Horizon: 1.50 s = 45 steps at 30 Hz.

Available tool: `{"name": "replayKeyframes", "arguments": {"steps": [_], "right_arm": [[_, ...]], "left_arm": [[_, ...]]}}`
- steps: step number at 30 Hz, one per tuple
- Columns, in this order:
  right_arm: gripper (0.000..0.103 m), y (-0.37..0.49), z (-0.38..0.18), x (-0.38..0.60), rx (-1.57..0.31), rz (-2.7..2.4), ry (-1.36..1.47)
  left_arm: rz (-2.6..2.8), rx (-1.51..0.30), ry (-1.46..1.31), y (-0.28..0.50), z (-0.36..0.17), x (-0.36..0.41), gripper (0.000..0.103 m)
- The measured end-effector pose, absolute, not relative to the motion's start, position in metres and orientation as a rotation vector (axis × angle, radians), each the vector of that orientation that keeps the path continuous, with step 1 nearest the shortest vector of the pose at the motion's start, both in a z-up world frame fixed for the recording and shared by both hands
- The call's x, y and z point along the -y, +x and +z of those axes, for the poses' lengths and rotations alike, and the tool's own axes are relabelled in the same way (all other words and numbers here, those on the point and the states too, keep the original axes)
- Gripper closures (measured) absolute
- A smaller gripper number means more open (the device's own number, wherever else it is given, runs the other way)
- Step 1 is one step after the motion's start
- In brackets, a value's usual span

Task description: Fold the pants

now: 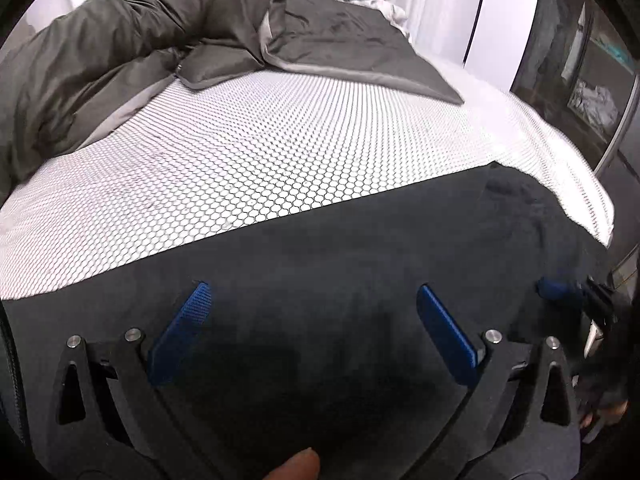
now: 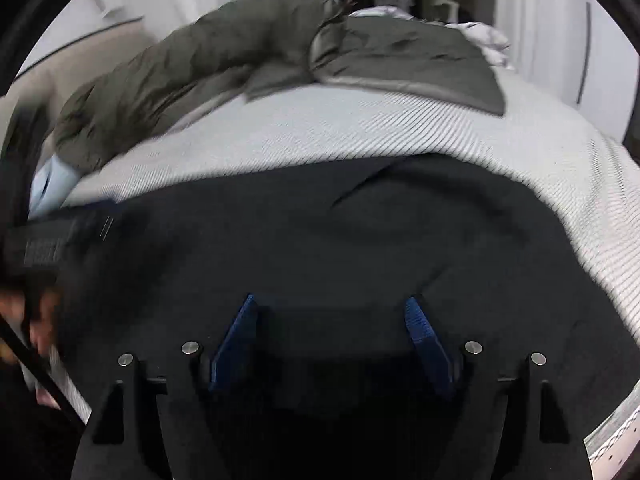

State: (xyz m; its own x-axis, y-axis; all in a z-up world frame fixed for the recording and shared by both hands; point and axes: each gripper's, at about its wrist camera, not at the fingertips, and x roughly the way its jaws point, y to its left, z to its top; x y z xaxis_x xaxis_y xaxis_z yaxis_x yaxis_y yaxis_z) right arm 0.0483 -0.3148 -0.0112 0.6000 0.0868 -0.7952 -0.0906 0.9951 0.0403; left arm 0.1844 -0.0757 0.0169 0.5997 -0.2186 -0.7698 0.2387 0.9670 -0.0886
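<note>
Black pants (image 1: 340, 256) lie spread flat across the near part of a bed with a white honeycomb-patterned cover (image 1: 260, 148). My left gripper (image 1: 312, 292) is open, its blue fingers wide apart just above the pants, holding nothing. The right gripper's blue finger (image 1: 556, 288) shows at the right edge of the left wrist view. In the right wrist view the pants (image 2: 340, 240) fill the lower half, with a crease near the far edge. My right gripper (image 2: 332, 304) is open over the pants, empty. The view is motion-blurred.
A crumpled grey-green duvet (image 1: 140, 40) lies along the left and far side of the bed, with a flat grey part (image 1: 352, 48) at the far right. White curtains (image 1: 436, 4) and a dark cabinet (image 1: 580, 80) stand to the right. The bed edge (image 1: 600, 216) drops off on the right.
</note>
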Motion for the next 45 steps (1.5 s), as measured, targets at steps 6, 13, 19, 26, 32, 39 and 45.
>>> {"name": "replayKeyframes", "arguments": {"steps": [6,13,19,26,32,39,45], "right_arm": [[0.022,0.055,-0.019,0.317,-0.928,0.115,-0.025],[0.018,0.065,-0.016,0.312,-0.918,0.124,-0.021],[0.018,0.06,-0.001,0.294,-0.86,0.256,0.027],[0.018,0.076,-0.018,0.251,-0.939,0.344,0.02],[0.015,0.081,-0.026,0.236,-0.956,0.284,-0.066],[0.013,0.082,-0.028,0.233,-0.957,0.27,-0.084],[0.013,0.078,-0.028,0.235,-0.95,0.281,-0.085]], "left_arm": [[-0.113,-1.008,0.048,0.211,-0.03,0.058,0.0],[-0.048,-0.95,0.031,0.169,-0.007,0.005,0.0],[-0.009,-0.906,0.074,0.1,-0.014,-0.033,0.0],[0.086,-0.891,-0.023,0.069,-0.031,-0.097,0.0],[0.141,-0.875,-0.043,0.049,-0.035,-0.141,0.0],[0.176,-0.871,-0.107,0.033,-0.04,-0.211,0.0],[0.191,-0.863,-0.073,0.021,-0.034,-0.206,0.002]]}}
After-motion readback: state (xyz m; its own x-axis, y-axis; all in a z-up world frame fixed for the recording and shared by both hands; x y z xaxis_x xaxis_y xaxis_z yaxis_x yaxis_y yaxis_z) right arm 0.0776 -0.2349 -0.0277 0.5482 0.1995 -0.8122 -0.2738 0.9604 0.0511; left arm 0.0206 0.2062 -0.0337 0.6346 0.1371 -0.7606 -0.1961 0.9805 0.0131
